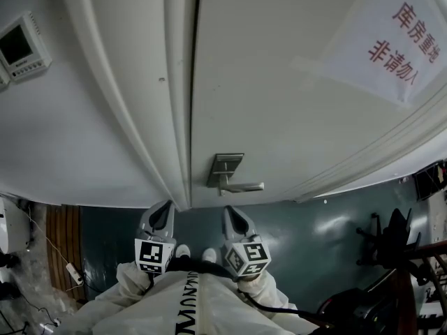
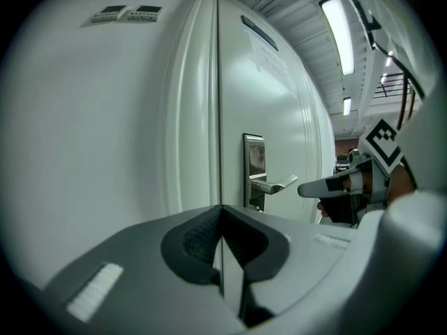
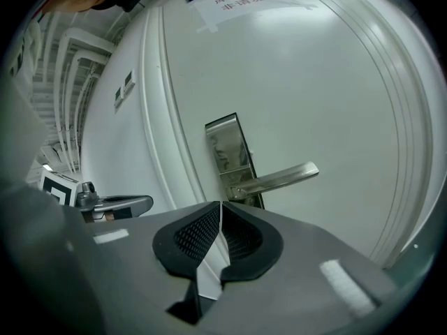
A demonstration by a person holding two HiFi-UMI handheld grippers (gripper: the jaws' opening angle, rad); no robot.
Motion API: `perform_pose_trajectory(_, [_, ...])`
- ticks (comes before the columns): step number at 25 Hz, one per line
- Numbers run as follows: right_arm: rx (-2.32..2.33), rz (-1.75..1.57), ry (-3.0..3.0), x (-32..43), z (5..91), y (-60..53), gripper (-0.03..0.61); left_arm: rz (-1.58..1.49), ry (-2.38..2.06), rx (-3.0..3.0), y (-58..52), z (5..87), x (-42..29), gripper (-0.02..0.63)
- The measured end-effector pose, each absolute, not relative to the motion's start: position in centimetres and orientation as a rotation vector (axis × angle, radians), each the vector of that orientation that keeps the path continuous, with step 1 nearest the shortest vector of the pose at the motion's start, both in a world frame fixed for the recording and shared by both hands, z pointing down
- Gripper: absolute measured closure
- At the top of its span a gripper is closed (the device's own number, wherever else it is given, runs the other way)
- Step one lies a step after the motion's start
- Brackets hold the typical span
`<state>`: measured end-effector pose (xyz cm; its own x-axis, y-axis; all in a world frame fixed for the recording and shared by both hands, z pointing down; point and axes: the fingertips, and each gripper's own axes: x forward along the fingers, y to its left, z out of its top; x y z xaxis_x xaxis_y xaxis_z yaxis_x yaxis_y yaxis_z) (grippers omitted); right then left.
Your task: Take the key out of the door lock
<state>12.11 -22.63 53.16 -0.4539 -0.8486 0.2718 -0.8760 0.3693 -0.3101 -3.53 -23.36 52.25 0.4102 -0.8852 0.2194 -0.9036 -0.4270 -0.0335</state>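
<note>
The white door (image 1: 279,82) carries a silver lock plate (image 1: 225,168) with a lever handle (image 1: 243,186) pointing right. I can make out no key: the part of the plate below the handle is hidden behind the gripper bodies in both gripper views. My left gripper (image 1: 164,206) is held low in front of the door frame, jaws shut and empty (image 2: 222,209). My right gripper (image 1: 232,211) sits just below the handle (image 3: 279,178), jaws together with nothing between them (image 3: 220,206). Neither one touches the door.
A paper notice (image 1: 391,37) with red characters is taped to the door's upper right. A wall control panel (image 1: 24,46) is mounted left of the door frame (image 1: 140,117). Dark chairs (image 1: 391,250) stand at the right, and a power strip (image 1: 73,271) lies on the floor at the left.
</note>
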Motion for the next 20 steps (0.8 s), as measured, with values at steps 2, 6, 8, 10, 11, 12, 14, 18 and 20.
perform_pose_trajectory(2, [1.604, 0.649, -2.544, 12.1, 53.2, -22.5, 0.56, 0.319, -1.625, 2.563, -23.3, 52.3, -3.5, 0.614])
perform_pose_trajectory(6, [1.588, 0.742, -2.552, 12.1, 54.0, -22.3, 0.533, 0.328, -1.622, 2.561, -23.0, 52.3, -3.5, 0.614])
perform_pose_trajectory(8, [1.566, 0.901, -2.59, 12.0, 54.8, -22.5, 0.509, 0.333, -1.63, 2.552, -22.7, 52.4, -3.8, 0.614])
perform_pose_trajectory(10, [1.506, 1.182, -2.659, 11.7, 55.6, -22.8, 0.459, 0.329, -1.642, 2.527, -22.5, 52.6, -4.3, 0.614])
perform_pose_trajectory(11, [1.47, 1.354, -2.684, 11.7, 56.2, -23.1, 0.426, 0.324, -1.65, 2.512, -22.4, 52.7, -4.6, 0.614])
perform_pose_trajectory(12, [1.443, 1.523, -2.691, 11.8, 56.8, -23.3, 0.413, 0.322, -1.659, 2.498, -22.2, 52.8, -5.0, 0.614])
perform_pose_trajectory(14, [1.428, 1.774, -2.678, 12.2, 57.8, -23.6, 0.41, 0.328, -1.678, 2.477, -21.8, 53.1, -5.6, 0.614])
perform_pose_trajectory(18, [1.434, 2.058, -2.636, 13.2, 59.5, -24.5, 0.414, 0.349, -1.703, 2.459, -21.6, 53.2, -6.4, 0.614])
perform_pose_trajectory(20, [1.427, 2.164, -2.61, 13.6, 60.4, -25.0, 0.414, 0.356, -1.711, 2.453, -21.5, 53.1, -6.7, 0.614])
